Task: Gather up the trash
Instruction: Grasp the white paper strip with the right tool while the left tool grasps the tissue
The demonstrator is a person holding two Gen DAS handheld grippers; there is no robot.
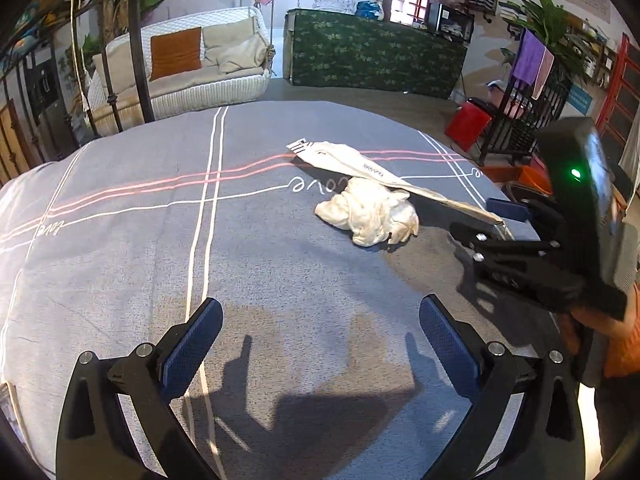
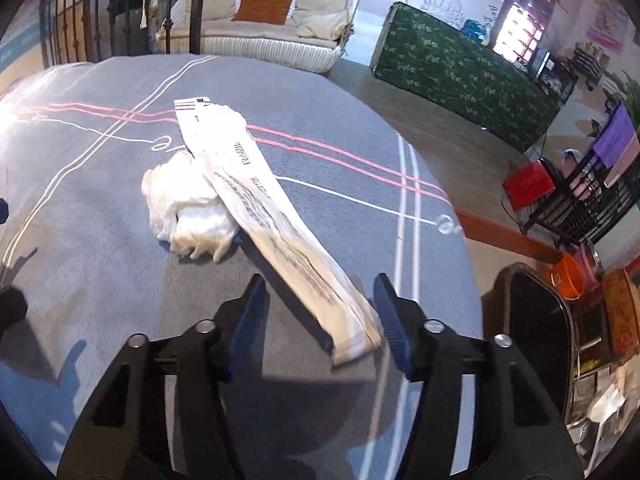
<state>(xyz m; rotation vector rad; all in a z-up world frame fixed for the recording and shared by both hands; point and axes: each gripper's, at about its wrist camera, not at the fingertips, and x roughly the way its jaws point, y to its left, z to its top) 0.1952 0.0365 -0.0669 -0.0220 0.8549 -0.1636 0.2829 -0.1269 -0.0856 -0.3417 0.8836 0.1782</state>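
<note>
2 grippers hang over a grey bedspread (image 1: pixel 120 260). Nearest, the left gripper (image 1: pixel 320 354) stands wide apart with nothing between its pads, bare cloth all around it. The right gripper (image 2: pixel 320 320) is half spread; the long paper wrapper (image 2: pixel 272 216) has its near end between the pads, apparently unclamped. Beyond, left of the wrapper, lies a crumpled white tissue (image 2: pixel 188 212). Farther right, the bedspread's edge drops to floor.
</note>
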